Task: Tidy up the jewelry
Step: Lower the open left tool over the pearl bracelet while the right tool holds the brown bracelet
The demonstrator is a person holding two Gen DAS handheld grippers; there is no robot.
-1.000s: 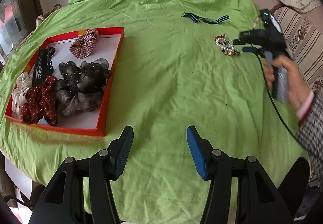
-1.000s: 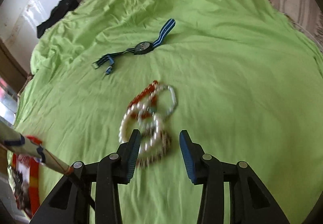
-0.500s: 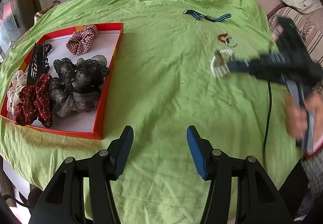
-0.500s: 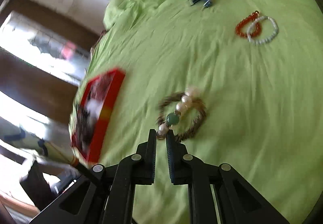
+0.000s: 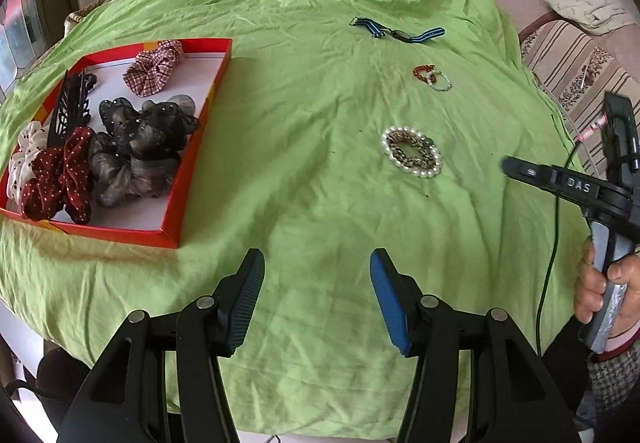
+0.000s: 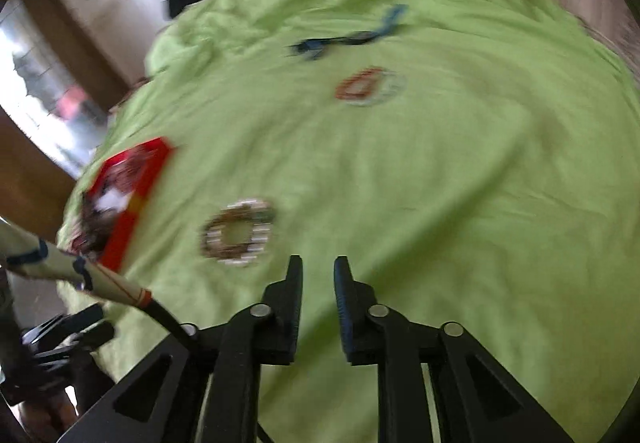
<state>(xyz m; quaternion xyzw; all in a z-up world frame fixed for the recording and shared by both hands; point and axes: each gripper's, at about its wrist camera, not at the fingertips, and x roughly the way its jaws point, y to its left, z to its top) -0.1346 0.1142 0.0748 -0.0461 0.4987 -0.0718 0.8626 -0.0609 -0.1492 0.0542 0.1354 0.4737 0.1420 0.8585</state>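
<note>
Pearl bracelets (image 5: 413, 152), earlier gripped, now lie loose on the green cloth (image 5: 304, 171); right gripper (image 6: 318, 271) is opening, empty; left gripper (image 5: 316, 283) half-open, empty. Red tray (image 5: 192, 163) holds scrunchies (image 5: 132, 147).

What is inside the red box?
The red box holds scrunchies: plaid, dark red dotted, white dotted, grey-black gauzy ones, plus a black hair claw. Anything beneath them is covered.
</note>
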